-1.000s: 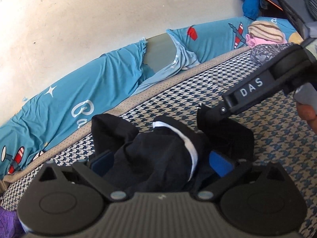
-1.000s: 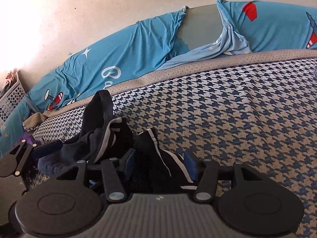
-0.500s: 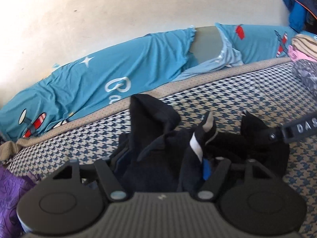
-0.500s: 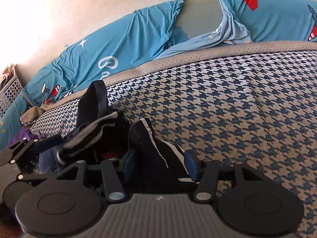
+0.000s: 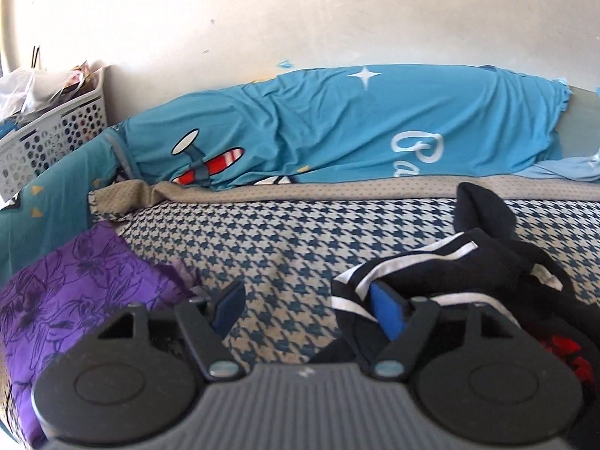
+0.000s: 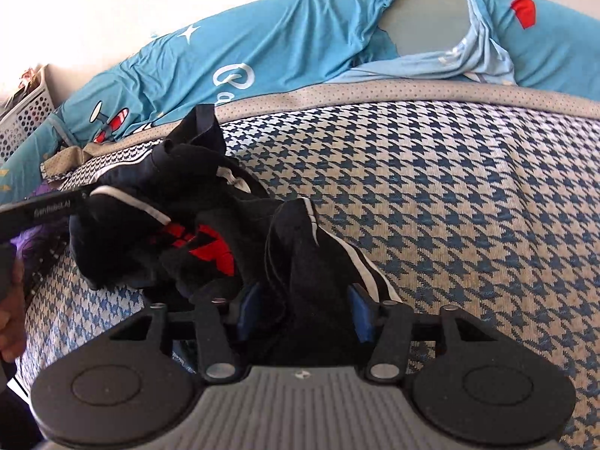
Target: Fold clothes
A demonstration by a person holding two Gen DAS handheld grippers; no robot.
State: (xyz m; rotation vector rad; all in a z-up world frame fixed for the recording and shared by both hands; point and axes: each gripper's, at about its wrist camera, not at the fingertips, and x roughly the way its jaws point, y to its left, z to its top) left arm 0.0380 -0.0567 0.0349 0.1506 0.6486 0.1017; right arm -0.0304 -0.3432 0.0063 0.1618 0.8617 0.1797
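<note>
A black garment (image 5: 487,262) with white stripes and a red print lies crumpled on the houndstooth bedspread (image 5: 300,232). My left gripper (image 5: 307,311) is open, with only bedspread between its blue pads. The garment's striped edge rests against its right finger (image 5: 388,317). In the right wrist view the same garment (image 6: 150,232) spreads to the left, and my right gripper (image 6: 303,311) is shut on a bunched fold of it. One left-gripper finger (image 6: 45,208) reaches in beside the garment's left end.
A purple floral cloth (image 5: 75,288) lies at the left near the bed's edge. A white perforated basket (image 5: 48,135) stands beyond it by the wall. Blue printed bedding (image 5: 337,123) runs along the back. A hand (image 6: 11,322) shows at the left edge.
My left gripper has opened, let go of the black garment and swung left towards the purple cloth. The right gripper keeps its hold, and the garment has spread out.
</note>
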